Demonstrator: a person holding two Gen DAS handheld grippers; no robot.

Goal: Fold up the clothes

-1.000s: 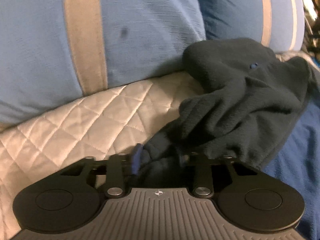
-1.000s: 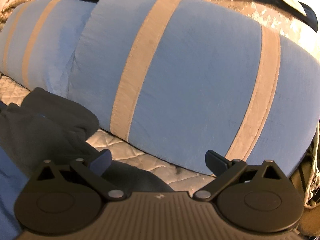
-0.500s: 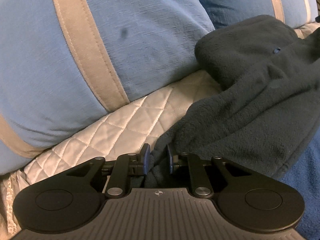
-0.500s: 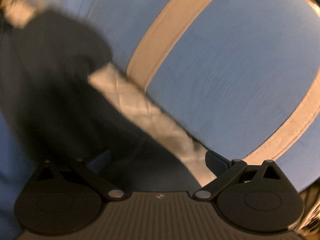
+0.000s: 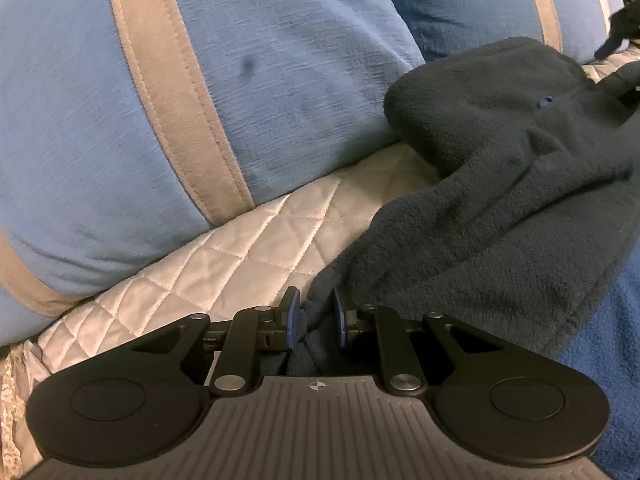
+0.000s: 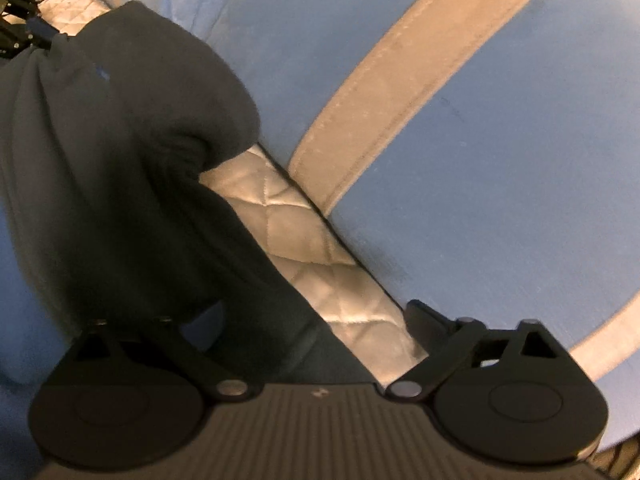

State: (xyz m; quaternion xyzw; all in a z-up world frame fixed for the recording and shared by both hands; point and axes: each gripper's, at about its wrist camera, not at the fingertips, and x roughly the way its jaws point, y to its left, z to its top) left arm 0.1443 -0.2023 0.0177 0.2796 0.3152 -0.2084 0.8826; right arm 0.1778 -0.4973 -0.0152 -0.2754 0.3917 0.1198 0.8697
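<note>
A dark grey fleece garment (image 5: 500, 208) lies bunched on a white quilted cover (image 5: 224, 256), against blue pillows. My left gripper (image 5: 314, 318) is shut on a corner of the garment's edge, low over the quilt. In the right wrist view the same garment (image 6: 120, 184) fills the left side. My right gripper (image 6: 316, 316) is open, its jaws wide apart over the garment's near edge and the quilt (image 6: 320, 280). The left gripper shows small in the right wrist view's top left corner (image 6: 24, 36), holding the garment's far end.
Large blue pillows with tan stripes (image 5: 180, 100) (image 6: 480, 140) rise right behind the quilted strip. A bright blue fleece layer (image 5: 608, 340) lies under the dark garment, also at the left in the right wrist view (image 6: 20, 300).
My left gripper has closed on the garment's corner and holds it. My right gripper has swung down and in toward the garment's other end, staying open.
</note>
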